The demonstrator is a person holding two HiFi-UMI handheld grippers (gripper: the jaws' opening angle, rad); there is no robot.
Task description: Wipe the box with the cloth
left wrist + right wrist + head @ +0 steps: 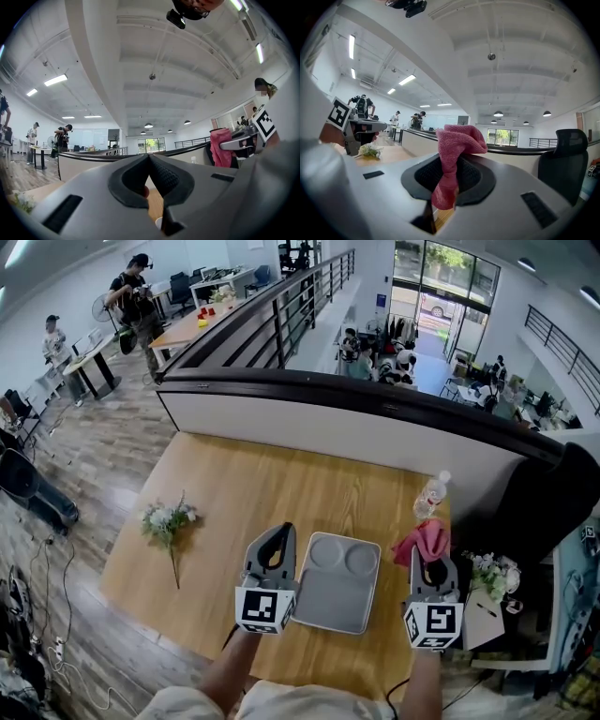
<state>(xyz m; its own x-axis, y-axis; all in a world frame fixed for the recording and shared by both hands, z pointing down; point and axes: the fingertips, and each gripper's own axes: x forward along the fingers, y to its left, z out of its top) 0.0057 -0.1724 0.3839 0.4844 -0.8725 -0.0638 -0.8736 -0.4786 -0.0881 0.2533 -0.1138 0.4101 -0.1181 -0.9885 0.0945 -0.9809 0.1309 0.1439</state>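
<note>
Well, box (336, 594) near table (234, 486) edge, cloth (454, 150) clamped

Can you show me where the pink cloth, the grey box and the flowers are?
pink cloth (427, 542): head view, on its bunched middle.
grey box (328, 601): head view, on the flat bare part below the two round dips.
flowers (167, 517): head view, on the white blossoms.

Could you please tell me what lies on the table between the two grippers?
The grey box lies between the left gripper and the right gripper, as the head view shows.
</note>
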